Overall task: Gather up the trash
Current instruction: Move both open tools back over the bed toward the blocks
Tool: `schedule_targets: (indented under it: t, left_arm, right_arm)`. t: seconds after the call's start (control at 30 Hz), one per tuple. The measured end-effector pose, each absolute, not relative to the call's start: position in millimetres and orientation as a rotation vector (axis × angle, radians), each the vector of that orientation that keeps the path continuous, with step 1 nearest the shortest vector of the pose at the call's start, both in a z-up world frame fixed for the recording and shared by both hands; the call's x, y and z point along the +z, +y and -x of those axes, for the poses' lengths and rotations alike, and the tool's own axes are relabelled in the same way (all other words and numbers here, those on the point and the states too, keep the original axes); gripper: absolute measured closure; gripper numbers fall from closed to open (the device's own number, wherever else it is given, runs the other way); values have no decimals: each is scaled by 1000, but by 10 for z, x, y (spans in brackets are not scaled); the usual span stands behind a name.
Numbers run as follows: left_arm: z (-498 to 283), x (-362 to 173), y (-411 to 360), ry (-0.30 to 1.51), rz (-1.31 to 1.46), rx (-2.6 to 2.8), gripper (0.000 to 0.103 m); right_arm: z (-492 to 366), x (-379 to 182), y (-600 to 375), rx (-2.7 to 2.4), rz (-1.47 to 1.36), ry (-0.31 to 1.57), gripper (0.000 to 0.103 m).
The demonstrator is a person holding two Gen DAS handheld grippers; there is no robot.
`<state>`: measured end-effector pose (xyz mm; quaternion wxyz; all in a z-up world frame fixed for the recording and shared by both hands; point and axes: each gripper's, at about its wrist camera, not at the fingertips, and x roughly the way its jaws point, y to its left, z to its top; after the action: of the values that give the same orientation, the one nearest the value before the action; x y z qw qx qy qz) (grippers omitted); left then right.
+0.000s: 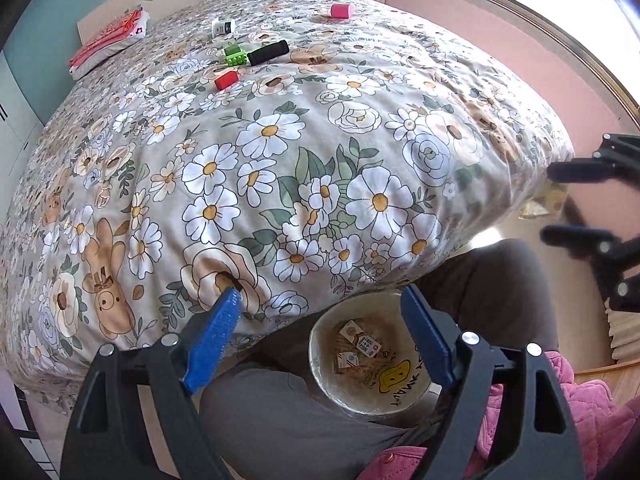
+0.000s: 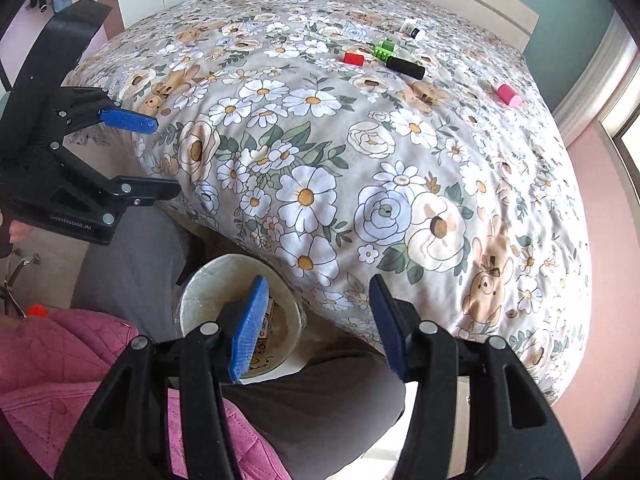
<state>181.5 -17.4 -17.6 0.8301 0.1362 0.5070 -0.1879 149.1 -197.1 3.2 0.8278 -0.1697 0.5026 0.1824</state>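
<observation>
My left gripper (image 1: 322, 308) fills the bottom of its frame, jaws spread wide with nothing between them. Just beyond it, low centre, the bin (image 1: 320, 364) stands between my grey-trousered knees (image 1: 280, 412), with wrappers (image 1: 360, 346) lying inside. My right gripper (image 2: 318, 322), at the bottom of its own frame, is also released and grasps nothing; the bin (image 2: 200, 300) shows behind its left finger. Above the bin spreads the bed (image 1: 280, 152) with its flowered cover. In the upper part of the left view lie a red block (image 1: 226, 80), a green brick (image 1: 235, 55), a black roll (image 1: 268, 53), a white tube (image 1: 223, 26) and a pink block (image 1: 341, 11). Folded cloth (image 1: 108, 42) sits upper left.
</observation>
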Motion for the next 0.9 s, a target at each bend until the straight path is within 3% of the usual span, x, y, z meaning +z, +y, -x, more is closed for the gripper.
schedule_targets:
  t: [0.33,0.47,0.9]
  left_arm:
    - [-2621,28,-5,1068,-267,-375,17]
    - [-3036,64,63,1083,-257,-392,17]
    - [-4249,-34,-45,991,-380,-535,17]
  right_arm:
    - [-2309,510,-2168,383,346,979,49]
    - [-2752,678,-2206,387,352,924,38]
    - [-4234,792,-1954,480,485,874,38]
